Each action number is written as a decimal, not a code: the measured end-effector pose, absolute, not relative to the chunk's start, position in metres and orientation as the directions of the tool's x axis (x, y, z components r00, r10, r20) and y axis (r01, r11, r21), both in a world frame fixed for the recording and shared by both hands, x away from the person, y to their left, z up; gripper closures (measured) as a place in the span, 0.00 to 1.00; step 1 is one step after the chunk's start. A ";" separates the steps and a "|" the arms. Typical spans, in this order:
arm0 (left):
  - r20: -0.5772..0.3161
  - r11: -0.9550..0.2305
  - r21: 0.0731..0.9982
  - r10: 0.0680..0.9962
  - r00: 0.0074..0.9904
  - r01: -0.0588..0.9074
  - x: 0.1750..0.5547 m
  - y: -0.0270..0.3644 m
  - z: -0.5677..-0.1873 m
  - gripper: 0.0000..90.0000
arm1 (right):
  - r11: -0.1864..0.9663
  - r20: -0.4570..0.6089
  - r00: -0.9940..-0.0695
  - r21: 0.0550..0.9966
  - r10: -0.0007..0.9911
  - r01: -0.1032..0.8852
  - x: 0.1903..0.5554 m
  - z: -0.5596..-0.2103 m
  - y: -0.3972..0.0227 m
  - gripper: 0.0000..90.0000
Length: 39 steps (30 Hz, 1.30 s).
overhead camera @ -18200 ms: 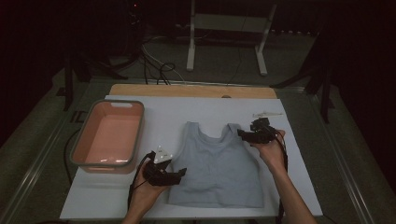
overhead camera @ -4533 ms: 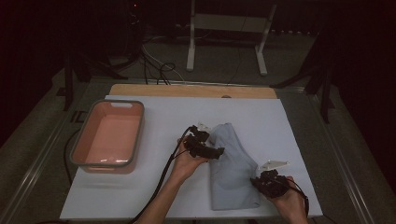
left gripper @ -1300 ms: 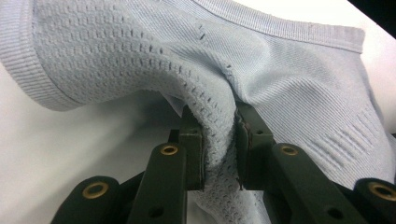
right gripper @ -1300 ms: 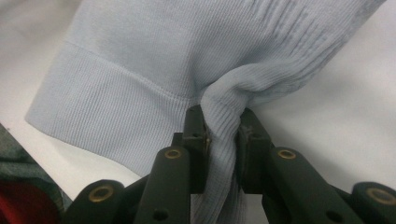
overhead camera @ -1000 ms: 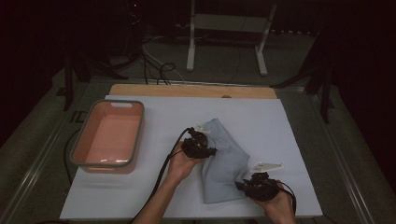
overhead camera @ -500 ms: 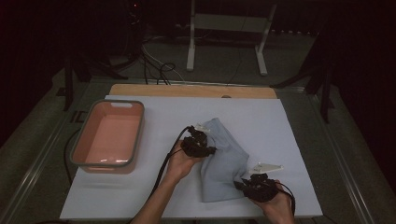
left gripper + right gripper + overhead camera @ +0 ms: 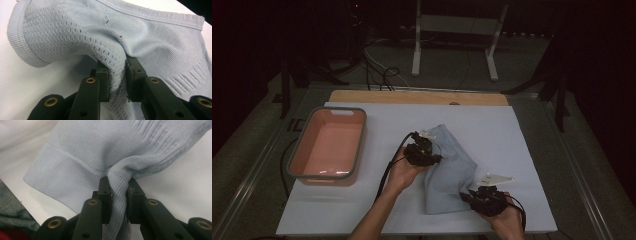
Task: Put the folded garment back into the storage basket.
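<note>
A pale blue knitted top (image 7: pixel 451 165) lies folded lengthwise on the white table cover (image 7: pixel 512 135), slanting from upper left to lower right. My left gripper (image 7: pixel 428 156) is at its upper left edge, shut on a pinched fold of the mesh-knit fabric (image 7: pixel 117 75). My right gripper (image 7: pixel 469 196) is at the lower right end near the front edge, shut on a bunch of the ribbed hem (image 7: pixel 119 190). Both pinches lift the cloth a little off the cover.
A pink tub with a grey rim (image 7: pixel 328 145) stands on the left of the table. A wooden strip (image 7: pixel 417 97) runs along the far edge. Cables trail from both grippers toward the person. Dark floor and a white stand (image 7: pixel 452 35) lie beyond.
The right gripper has shifted slightly, and the lower end of the top moved with it. The left gripper has kept still on its fold.
</note>
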<state>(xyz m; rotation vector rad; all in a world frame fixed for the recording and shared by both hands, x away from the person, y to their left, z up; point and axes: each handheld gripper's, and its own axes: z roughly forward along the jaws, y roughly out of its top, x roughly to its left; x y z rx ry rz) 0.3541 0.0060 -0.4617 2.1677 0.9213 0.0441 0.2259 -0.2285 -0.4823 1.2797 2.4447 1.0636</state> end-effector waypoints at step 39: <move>-0.225 -0.417 0.685 0.658 0.719 0.597 0.368 0.024 -0.428 0.85 | 0.383 0.123 -0.646 0.716 0.753 0.583 0.245 -0.453 -0.205 0.86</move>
